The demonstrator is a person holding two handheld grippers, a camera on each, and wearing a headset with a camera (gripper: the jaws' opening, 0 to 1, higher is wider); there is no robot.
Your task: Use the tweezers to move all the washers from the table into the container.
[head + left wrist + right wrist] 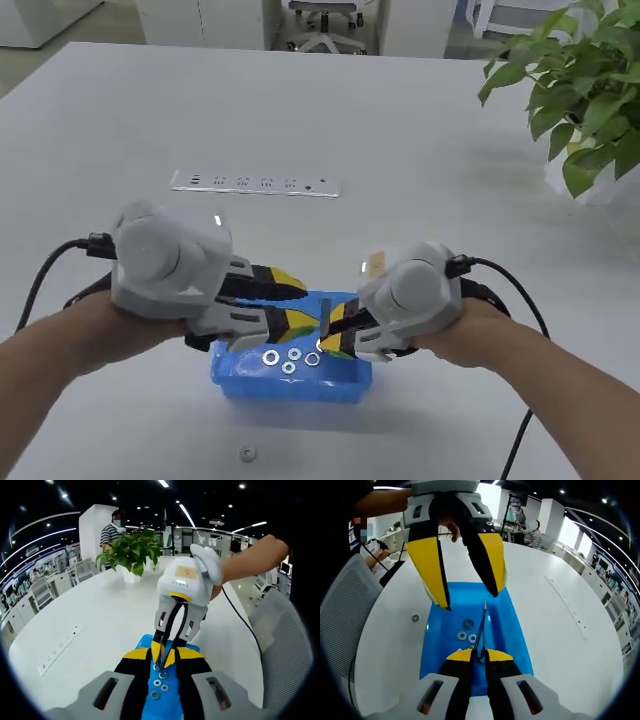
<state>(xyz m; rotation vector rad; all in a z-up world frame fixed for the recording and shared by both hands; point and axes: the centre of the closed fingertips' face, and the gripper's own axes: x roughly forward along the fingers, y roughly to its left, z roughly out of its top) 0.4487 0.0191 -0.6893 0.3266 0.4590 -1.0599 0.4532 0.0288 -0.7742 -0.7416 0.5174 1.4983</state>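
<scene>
The left hand-held gripper (pixel 300 303) hangs over the left end of the blue container (pixel 290 385). Its jaws are spread and hold nothing. The container sits at the middle of the table's (pixel 300 120) near edge, and several washers (pixel 289 358) already lie in it. One stray washer (pixel 247 454) is left on the table, just in front of the container near its left corner. On the right, the right hand-held gripper (pixel 332 330) is clenched on the tweezers (pixel 481 625), whose tips reach over the container close to the washers inside. Whether they pinch one I cannot tell.

The job looks nearly done, with the stray washer next. A thin flat ring will likely skid away from a steep approach. So bring the tips in low, slip one through its hole or under its rim, and squeeze gently and evenly. Lift just clear of the container wall and let go close to the floor so it does not bounce out. The free gripper could steady the container.
</scene>
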